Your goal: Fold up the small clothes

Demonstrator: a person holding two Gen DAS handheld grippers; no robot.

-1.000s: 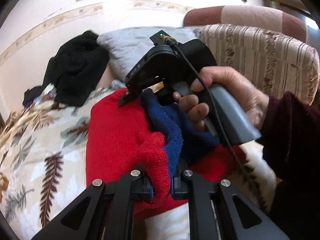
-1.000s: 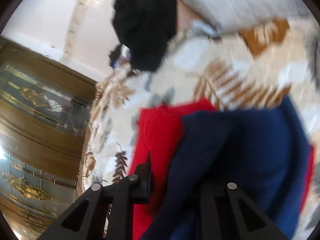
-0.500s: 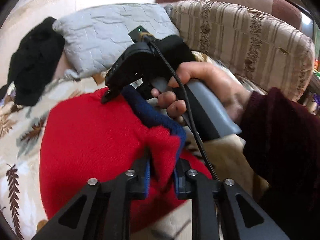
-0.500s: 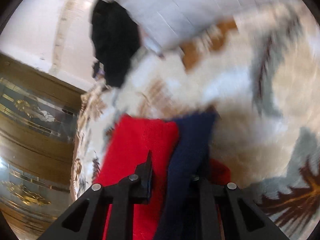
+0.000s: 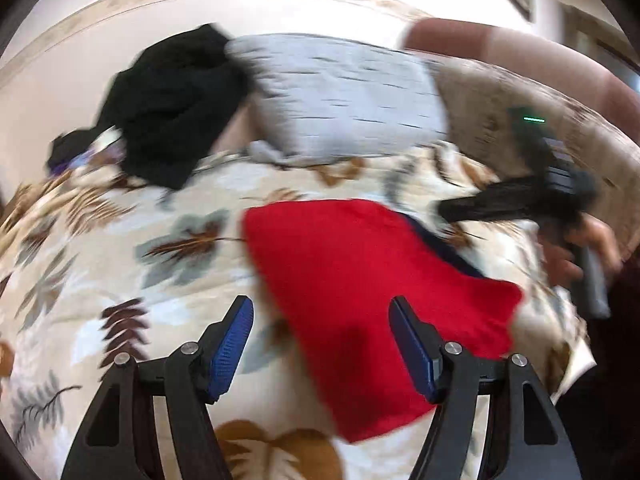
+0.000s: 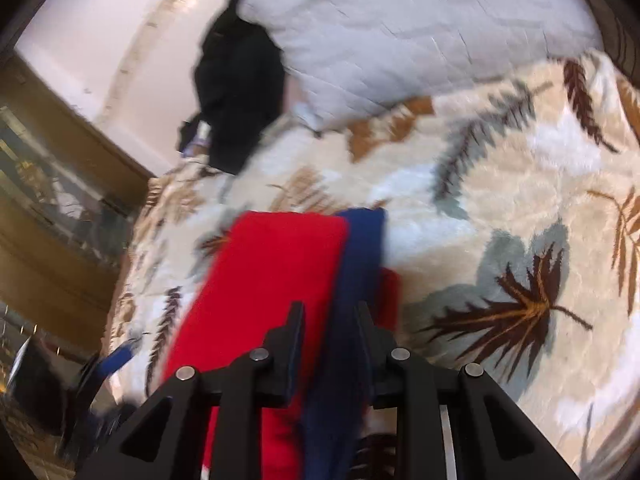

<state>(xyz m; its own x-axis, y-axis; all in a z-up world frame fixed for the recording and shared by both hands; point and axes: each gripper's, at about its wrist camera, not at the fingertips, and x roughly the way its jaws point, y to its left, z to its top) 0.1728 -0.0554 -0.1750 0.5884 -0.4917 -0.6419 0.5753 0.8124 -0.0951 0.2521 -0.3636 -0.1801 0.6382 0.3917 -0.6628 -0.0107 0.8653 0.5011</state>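
Left wrist view: the left gripper (image 5: 322, 344) is shown with its blue-padded fingers (image 5: 232, 346) spread wide apart and nothing held between them. The red garment (image 5: 360, 276) is spread on the leaf-patterned blanket (image 5: 120, 248), extending from the gap between the fingers toward 1 o'clock; a navy edge is exposed along its far side. The right gripper (image 5: 452, 210) is seen blurred at 3 o'clock, at the garment's far edge. A black garment (image 5: 176, 116) at 11 o'clock and a grey pillow (image 5: 344, 96) at 12 o'clock are shown beyond.

Right wrist view: the right gripper (image 6: 328, 320) is shown clamped on the garment's navy layer (image 6: 352, 280), the fingers nearly together; the red panel lies toward 11 o'clock.
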